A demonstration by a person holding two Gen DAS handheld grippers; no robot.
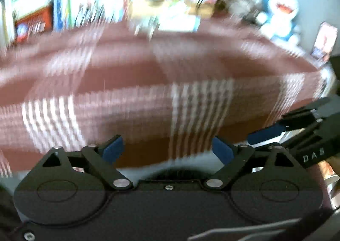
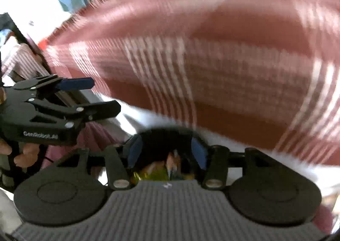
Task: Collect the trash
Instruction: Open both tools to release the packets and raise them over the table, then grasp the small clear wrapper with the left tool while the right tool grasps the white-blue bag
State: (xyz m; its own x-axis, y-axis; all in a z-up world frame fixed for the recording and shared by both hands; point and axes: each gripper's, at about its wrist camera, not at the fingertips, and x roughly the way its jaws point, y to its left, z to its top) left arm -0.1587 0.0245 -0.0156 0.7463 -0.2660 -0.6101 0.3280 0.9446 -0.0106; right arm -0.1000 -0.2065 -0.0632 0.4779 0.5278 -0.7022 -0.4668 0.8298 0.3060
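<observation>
Both views are smeared by motion. My right gripper [image 2: 166, 151] is open, its blue pads [image 2: 135, 151] wide apart over a dark round opening [image 2: 167, 134] with a white surround. Crumpled yellow-green and orange wrappers [image 2: 163, 169] lie inside that opening, below the pads and not held. My left gripper [image 1: 167, 149] is open with nothing between its pads, above the near edge of the red plaid tablecloth [image 1: 148, 70]. Each gripper shows in the other's view: the right gripper [image 1: 266, 127] at the right edge, the left gripper [image 2: 106, 95] at the left, held by a hand [image 2: 23, 156].
Books and boxes [image 1: 63, 7] line the far side of the table. A blue and white plush toy [image 1: 280, 11] sits at the far right corner. A pale flat box [image 1: 178, 24] lies near the back edge. The cloth [image 2: 233, 39] fills most of the right wrist view.
</observation>
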